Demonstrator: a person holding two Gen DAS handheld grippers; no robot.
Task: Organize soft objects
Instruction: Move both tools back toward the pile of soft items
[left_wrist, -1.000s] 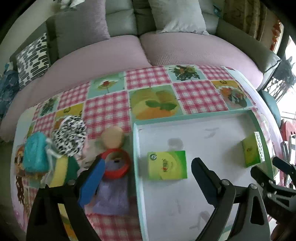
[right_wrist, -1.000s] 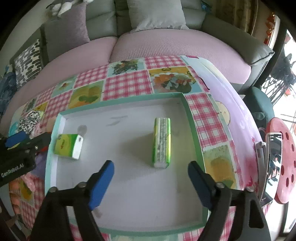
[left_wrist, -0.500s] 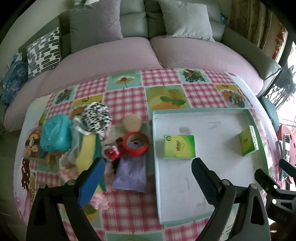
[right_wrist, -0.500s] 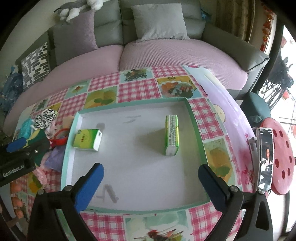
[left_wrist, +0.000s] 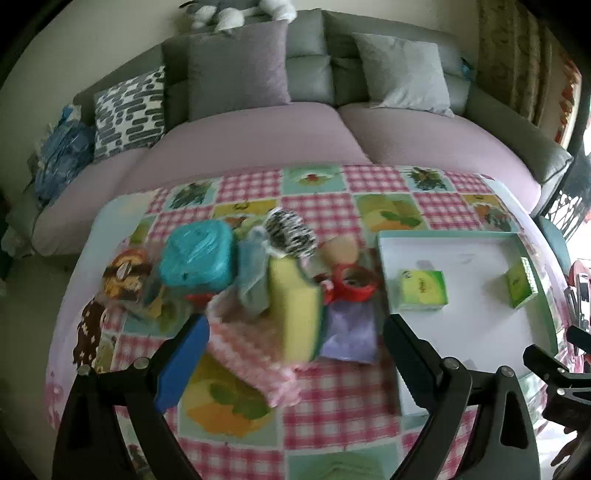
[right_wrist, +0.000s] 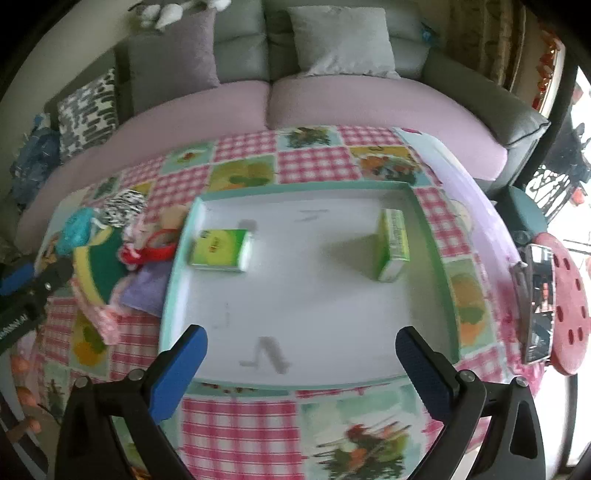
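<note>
A white tray (right_wrist: 295, 354) with a teal rim holds two green tissue packs, one at the left (right_wrist: 221, 250) and one on its side at the right (right_wrist: 394, 244). Left of the tray lies a pile of soft things: a yellow-green sponge (left_wrist: 293, 310), a pink cloth (left_wrist: 251, 354), a purple cloth (left_wrist: 349, 332), a teal pouch (left_wrist: 197, 256), a black-and-white scrunchie (left_wrist: 291, 232) and a red ring (left_wrist: 352, 286). My left gripper (left_wrist: 293, 363) is open above the pile's near edge. My right gripper (right_wrist: 301, 369) is open above the tray's near rim.
The table has a pink checked cloth (right_wrist: 240, 421). A pink and grey sofa (left_wrist: 295, 122) with cushions curves behind it. A red stool (right_wrist: 565, 310) with a phone on it stands at the right.
Both grippers have pulled back and risen. My left gripper has swung left from the tray's left edge to over the pile. Both stay open and empty.
</note>
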